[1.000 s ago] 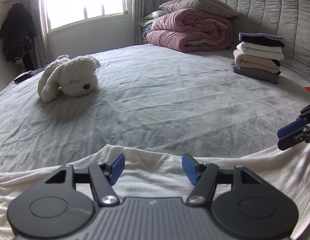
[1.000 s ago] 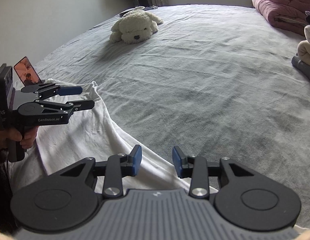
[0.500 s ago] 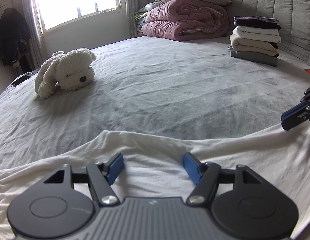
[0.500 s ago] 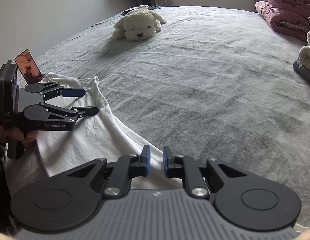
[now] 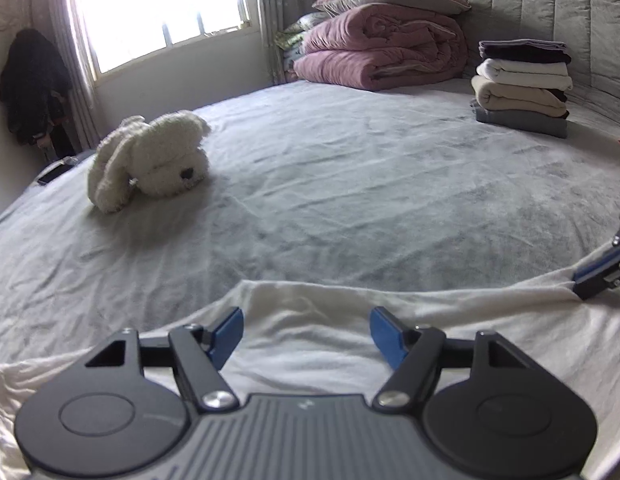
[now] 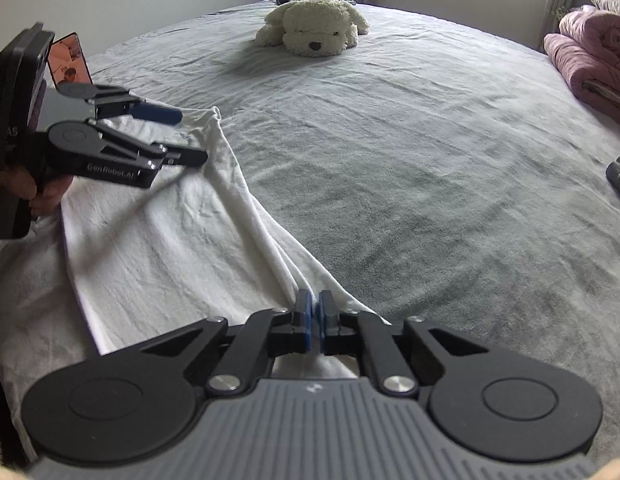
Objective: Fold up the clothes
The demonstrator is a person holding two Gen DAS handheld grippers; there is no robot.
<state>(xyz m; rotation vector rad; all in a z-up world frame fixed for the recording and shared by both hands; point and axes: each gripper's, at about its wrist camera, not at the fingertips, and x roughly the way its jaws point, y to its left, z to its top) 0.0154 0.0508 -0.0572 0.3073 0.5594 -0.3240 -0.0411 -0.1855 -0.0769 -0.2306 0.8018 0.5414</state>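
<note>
A white garment (image 5: pixel 318 320) lies spread on the near edge of the grey bed; it also shows in the right wrist view (image 6: pixel 169 236). My left gripper (image 5: pixel 305 334) is open, its blue pads hovering over the garment's far edge; in the right wrist view (image 6: pixel 185 136) it shows at the left, open above the cloth corner. My right gripper (image 6: pixel 314 312) is shut on a pinched fold of the garment's edge; in the left wrist view (image 5: pixel 582 284) it shows at the right, gripping the cloth, which is pulled taut toward it.
A white plush dog (image 5: pixel 149 160) lies at mid-left on the grey bed sheet (image 5: pixel 370 200). A stack of folded clothes (image 5: pixel 522 88) sits at the back right by the headboard. Rolled pink quilts and a pillow (image 5: pixel 382 44) lie at the back.
My right gripper closed from open onto the garment's edge, pulling the cloth into a ridge. My left gripper stayed open and shifted slightly over the garment.
</note>
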